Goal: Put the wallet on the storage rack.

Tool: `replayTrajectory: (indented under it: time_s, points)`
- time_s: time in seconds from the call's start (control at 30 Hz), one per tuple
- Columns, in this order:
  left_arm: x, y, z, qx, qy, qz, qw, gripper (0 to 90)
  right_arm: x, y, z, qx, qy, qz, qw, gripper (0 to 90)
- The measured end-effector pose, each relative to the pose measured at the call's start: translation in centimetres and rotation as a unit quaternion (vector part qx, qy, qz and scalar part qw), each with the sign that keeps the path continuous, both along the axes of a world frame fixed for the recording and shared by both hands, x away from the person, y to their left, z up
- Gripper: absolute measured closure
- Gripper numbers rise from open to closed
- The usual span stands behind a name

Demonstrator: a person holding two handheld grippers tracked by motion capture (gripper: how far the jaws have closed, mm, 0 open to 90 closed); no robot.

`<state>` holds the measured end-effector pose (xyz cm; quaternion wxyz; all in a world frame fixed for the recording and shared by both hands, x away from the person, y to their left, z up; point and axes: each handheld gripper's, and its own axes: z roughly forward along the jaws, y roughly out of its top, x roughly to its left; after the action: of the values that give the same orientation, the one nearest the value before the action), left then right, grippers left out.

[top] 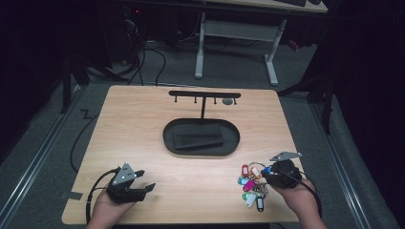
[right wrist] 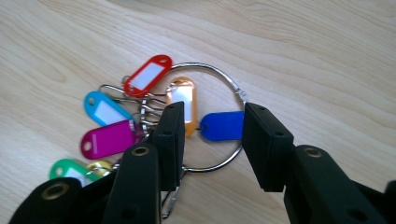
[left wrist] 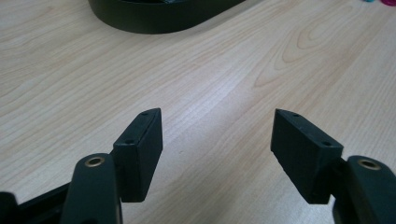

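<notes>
The key ring (right wrist: 208, 116), a large metal loop with a bundle of coloured tags (right wrist: 108, 138), is lying flat on the tabletop (top: 143, 138), near the front right corner and well apart from the black oval tray (top: 200, 137) with its hook stand (top: 204, 95). The right gripper (right wrist: 212, 135) is placed just above the ring; its fingers (right wrist: 170, 140) are partly open, the blue tag (right wrist: 223, 125) is seen between them, and nothing is pressed. For a good grasp, the wire itself should be taken rather than a loose tag, and the fingers should be closed fully before lifting. The left gripper (left wrist: 217, 149) is held with wide, empty fingers, far to the left of the ring.
</notes>
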<state>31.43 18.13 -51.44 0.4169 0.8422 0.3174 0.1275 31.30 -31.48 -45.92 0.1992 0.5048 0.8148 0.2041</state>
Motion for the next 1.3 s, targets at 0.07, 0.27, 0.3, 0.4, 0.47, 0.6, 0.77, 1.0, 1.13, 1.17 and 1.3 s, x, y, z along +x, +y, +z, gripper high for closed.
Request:
replayTrajectory:
  time_s: [0.07, 0.27, 0.3, 0.4, 0.47, 0.6, 0.77, 1.0, 1.13, 1.17, 1.3]
  points:
    - [-0.2, 0.0, -0.1, 0.007, -0.003, -0.001, 1.0, 34.9, 0.9, -0.2, 0.1, -0.014, 0.014, 0.005, 0.9998, 59.3]
    - [-0.4, 1.1, -0.2, 0.005, 0.002, 0.014, 0.9999, 35.6, 4.6, -0.8, -0.1, -0.028, 0.062, 0.01, 0.9976, 58.0]
    - [-0.4, 1.3, -0.1, 0.001, 0.001, 0.017, 0.9999, 35.7, 5.3, -0.8, -0.4, -0.034, 0.073, 0.013, 0.9967, 57.0]
    - [-0.5, 1.5, 0.0, 0.002, 0.001, 0.021, 0.9998, 36.3, 6.9, -0.5, -1.2, -0.05, 0.105, 0.02, 0.993, 56.9]
    - [-0.7, 1.6, 0.0, 0.004, 0.002, 0.02, 0.9998, 36.5, 7.4, -0.2, -1.8, -0.065, 0.118, 0.027, 0.9906, 57.3]
    - [-0.8, 1.5, -0.1, 0.01, 0.003, 0.016, 0.9998, 36.7, 8.2, 0.4, -2.3, -0.069, 0.145, 0.048, 0.9858, 57.2]
    - [-0.5, 1.4, -0.4, 0.015, -0.002, 0.016, 0.9998, 36.6, 9.6, 0.3, -2.9, -0.072, 0.187, 0.049, 0.9786, 52.3]
    - [-0.5, 1.8, -0.4, 0.011, -0.004, 0.019, 0.9997, 36.7, 9.6, 0.4, -2.8, -0.06, 0.197, 0.049, 0.9774, 81.0]
    - [-0.6, 1.4, -0.5, 0.016, -0.008, 0.012, 0.9998, 36.6, 8.4, 0.2, -2.8, -0.064, 0.202, 0.046, 0.9761, 84.0]
    - [-0.6, 1.3, -0.5, 0.018, -0.008, 0.01, 0.9998, 36.6, 7.8, 0.2, -2.8, -0.071, 0.209, 0.045, 0.9743, 84.1]
    - [-0.7, 0.9, -0.5, 0.023, -0.013, 0.006, 0.9996, 36.3, 6.3, 0.2, -2.7, -0.081, 0.227, 0.053, 0.969, 84.4]
